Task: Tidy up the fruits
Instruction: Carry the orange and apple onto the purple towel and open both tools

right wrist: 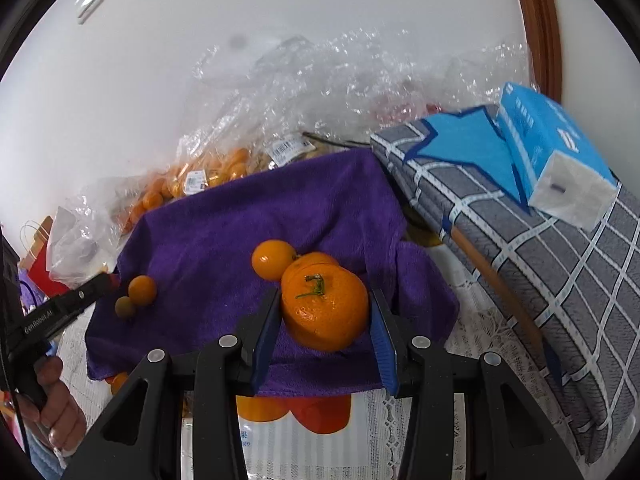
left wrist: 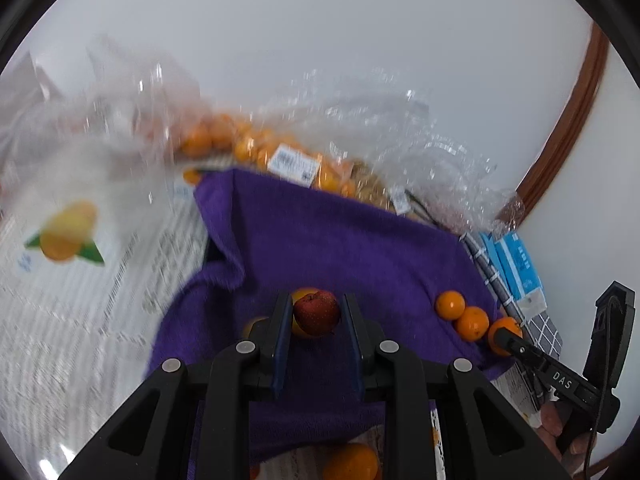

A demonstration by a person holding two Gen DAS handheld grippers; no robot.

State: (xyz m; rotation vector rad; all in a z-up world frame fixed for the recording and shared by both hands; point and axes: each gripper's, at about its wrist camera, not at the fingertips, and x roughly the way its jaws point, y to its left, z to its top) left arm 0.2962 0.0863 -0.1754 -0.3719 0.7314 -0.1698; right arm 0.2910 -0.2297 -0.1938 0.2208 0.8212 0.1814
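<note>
My left gripper [left wrist: 317, 314] is shut on a small dark red fruit [left wrist: 317, 312] above a purple towel [left wrist: 328, 240]. An orange fruit sits just behind the red one. My right gripper [right wrist: 325, 312] is shut on a large orange mandarin with a green stem [right wrist: 325, 310]. Another mandarin [right wrist: 273, 259] lies behind it on the towel [right wrist: 224, 224]. Two smaller orange fruits [right wrist: 142, 289] lie at the towel's left side. In the left wrist view three mandarins [left wrist: 472, 322] line up at the towel's right edge, with my right gripper's tip at the nearest one.
Clear plastic bags of small oranges [left wrist: 248, 144] lie behind the towel against the white wall. A folded grey checked cloth [right wrist: 540, 260] with a blue tissue pack [right wrist: 556, 148] on top lies to the right. A printed fruit bag [left wrist: 68, 236] lies on the left.
</note>
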